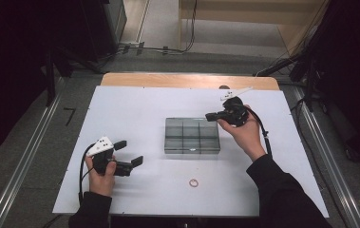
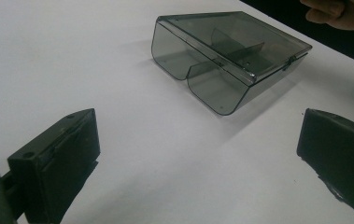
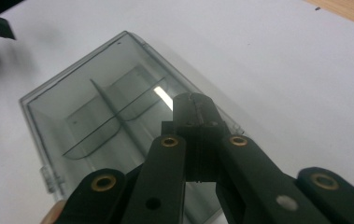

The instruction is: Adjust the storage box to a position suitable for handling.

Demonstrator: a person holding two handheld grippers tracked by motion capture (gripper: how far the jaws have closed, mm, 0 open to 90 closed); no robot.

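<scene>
Your right tool (image 1: 212,115), clenched on nothing, hangs at the box's 2 o'clock corner.
The smoky clear plastic compartment box (image 1: 192,135) sits mid-worktop (image 1: 135,109), long axis 9-to-3; your left tool (image 1: 129,153), released, waits at 8 o'clock, farther off.

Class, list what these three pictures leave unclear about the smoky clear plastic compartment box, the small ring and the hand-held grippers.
- Smoky clear plastic compartment box: contents unreadable in the high view, too small and dark.
- Small pinkish ring: material too small to tell, high view.
- Right hand-held gripper: its own linkage hides the box's near edge, right gripper view.
- Left hand-held gripper: jaws cut off by the frame edges.
</scene>
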